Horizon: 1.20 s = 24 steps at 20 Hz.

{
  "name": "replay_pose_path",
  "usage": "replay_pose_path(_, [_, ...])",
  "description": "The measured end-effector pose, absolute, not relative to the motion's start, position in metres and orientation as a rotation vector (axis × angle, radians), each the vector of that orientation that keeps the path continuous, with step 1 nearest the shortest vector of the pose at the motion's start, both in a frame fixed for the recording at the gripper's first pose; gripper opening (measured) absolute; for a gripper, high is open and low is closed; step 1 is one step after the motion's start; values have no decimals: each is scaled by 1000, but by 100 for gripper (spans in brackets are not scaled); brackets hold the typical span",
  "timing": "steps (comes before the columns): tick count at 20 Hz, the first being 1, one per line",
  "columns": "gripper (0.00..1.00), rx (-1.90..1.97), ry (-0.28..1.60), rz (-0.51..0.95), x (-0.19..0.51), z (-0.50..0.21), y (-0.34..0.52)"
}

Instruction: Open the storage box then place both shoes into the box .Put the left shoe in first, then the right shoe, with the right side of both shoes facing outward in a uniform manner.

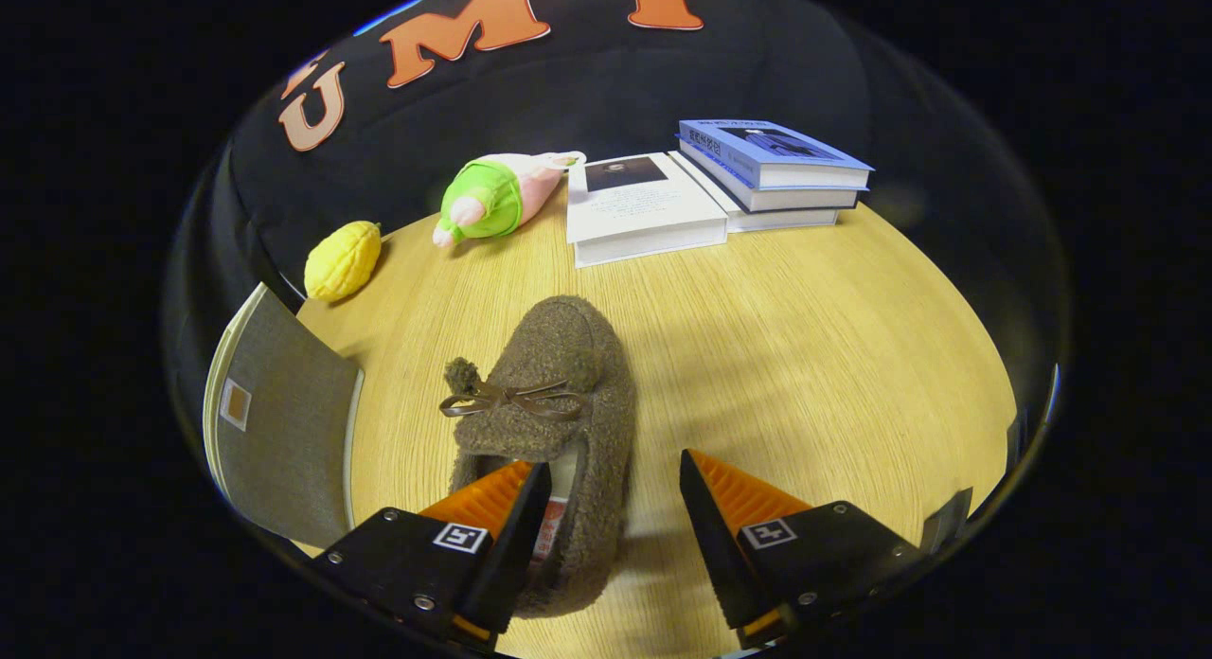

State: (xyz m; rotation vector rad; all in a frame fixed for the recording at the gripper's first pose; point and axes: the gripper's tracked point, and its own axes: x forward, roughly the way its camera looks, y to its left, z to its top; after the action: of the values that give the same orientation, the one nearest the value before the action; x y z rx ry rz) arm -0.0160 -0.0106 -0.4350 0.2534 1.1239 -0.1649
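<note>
A brown fuzzy shoe [554, 394] with a thin bow lies on the wooden table [805, 356], toe pointing away from me. My gripper [614, 465] is open and straddles the shoe's right side wall near the heel. The left finger [488, 503] dips into the shoe's opening. The right finger [748, 498] hovers outside over bare table, a gap away from the shoe. To the left of the shoe stands the grey fabric storage box [279, 432], seen only as one grey panel with a pale edge; whether it stands open I cannot tell.
Beyond the shoe lie a white book [644, 209] and a stack of blue-covered books [772, 167]. A green and pink plush toy [488, 200] and a yellow knobbly toy [343, 259] rest at the far left. Bare wood stretches right of the fingers.
</note>
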Motion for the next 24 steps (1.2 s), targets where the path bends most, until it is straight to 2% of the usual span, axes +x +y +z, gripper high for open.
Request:
replay_pose_path(2, [72, 240, 1107, -180, -10, -439, -14])
replay_pose_path(7, [27, 274, 1084, -207, 1, -444, -10])
replay_pose_path(9, [15, 260, 1080, -222, 3, -445, -12])
replay_pose_path(13, [5, 285, 1085, -246, 1, -444, -12])
replay_pose_path(20, [3, 313, 1037, -209, 11, -406, 9])
replay_pose_path(24, [3, 330, 986, -140, 19, -365, 39])
